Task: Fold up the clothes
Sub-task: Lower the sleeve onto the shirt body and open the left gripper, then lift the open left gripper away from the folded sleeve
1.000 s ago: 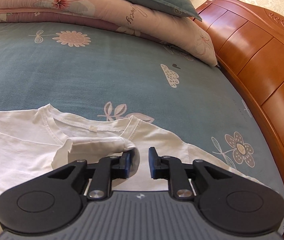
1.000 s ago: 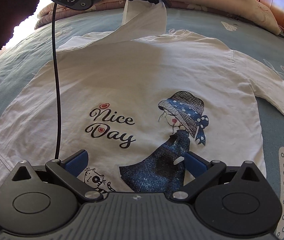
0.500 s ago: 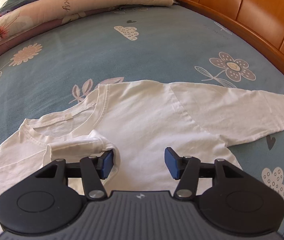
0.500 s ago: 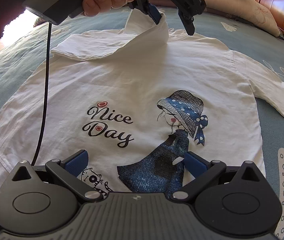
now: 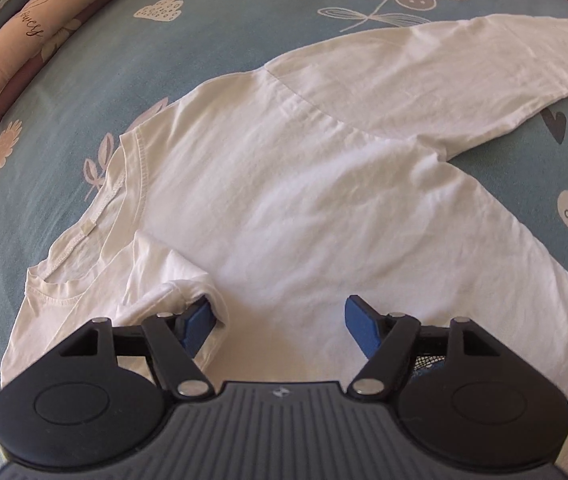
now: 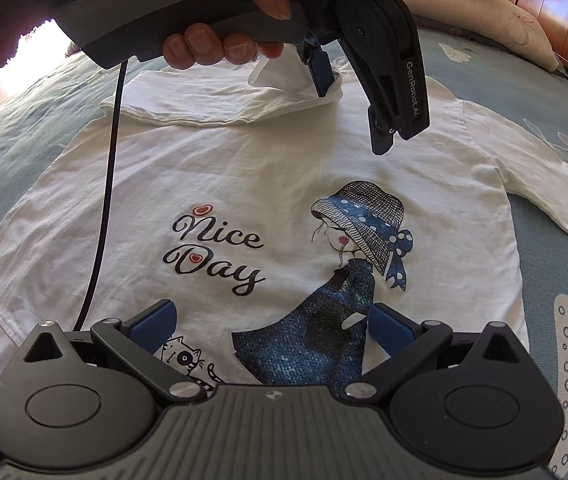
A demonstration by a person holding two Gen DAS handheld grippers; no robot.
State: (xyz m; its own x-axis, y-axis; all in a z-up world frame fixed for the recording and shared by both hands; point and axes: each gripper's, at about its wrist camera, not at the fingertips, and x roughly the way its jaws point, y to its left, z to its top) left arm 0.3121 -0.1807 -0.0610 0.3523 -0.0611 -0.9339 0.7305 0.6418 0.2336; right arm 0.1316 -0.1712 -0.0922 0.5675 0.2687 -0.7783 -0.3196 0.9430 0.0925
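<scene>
Fingers of the left gripper (image 5: 278, 322) are opening, folded sleeve (image 5: 164, 280) of the white long-sleeved printed shirt (image 6: 284, 184) against 1 pad; right gripper (image 6: 272, 326) fingers spread above the hem on the blue-green flowered bed (image 5: 224, 12).

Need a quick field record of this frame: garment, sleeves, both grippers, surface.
garment: white long-sleeve shirt, print side up, reading "Nice Day"
folded sleeve: folded sleeve lies across the chest near the collar
other sleeve: other sleeve spread flat on the bed
left gripper: left gripper, jaws opening, sleeve cuff against one pad, not clamped
right gripper: right gripper, jaws open over the hem, nothing held
surface: blue floral bedsheet
</scene>
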